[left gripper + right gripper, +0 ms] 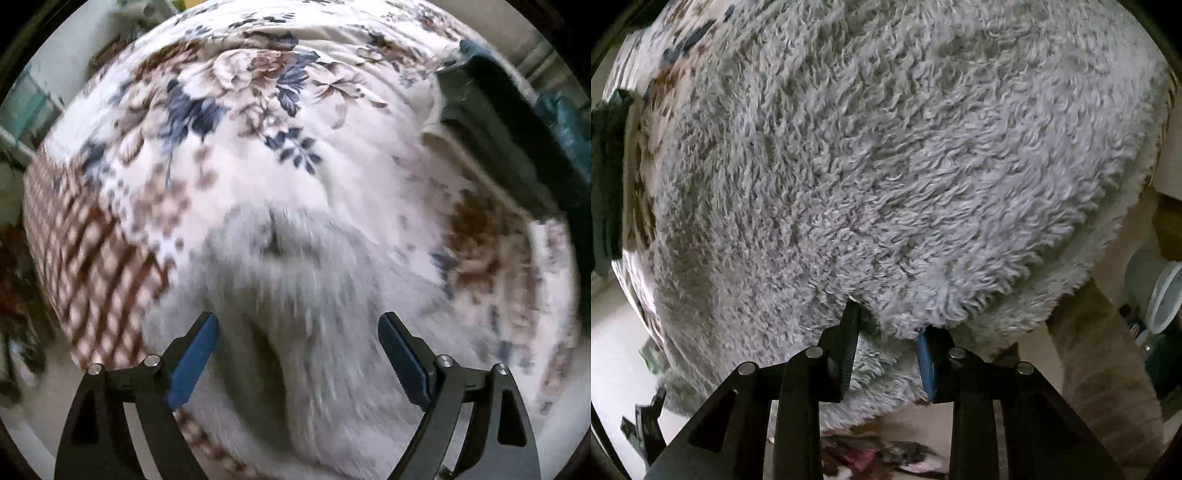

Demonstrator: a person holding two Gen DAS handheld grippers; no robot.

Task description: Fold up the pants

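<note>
Pants (886,166) edge sits pinched in right gripper (886,328); left gripper (297,325) gapes.

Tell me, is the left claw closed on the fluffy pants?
No, the left claw stands wide open above the fluffy grey pants, and its blue pads grip no fabric.

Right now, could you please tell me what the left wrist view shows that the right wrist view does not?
Only the left wrist view shows the left hand-held gripper, open, with nothing between its fingers, and a wide stretch of the floral bedspread.

Only the right wrist view shows the right hand-held gripper, shut on the edge of the fluffy grey pants, whose pile fills the picture in sharp detail.

Both show the pants lying on the bedspread and a dark folded garment at the side.
</note>
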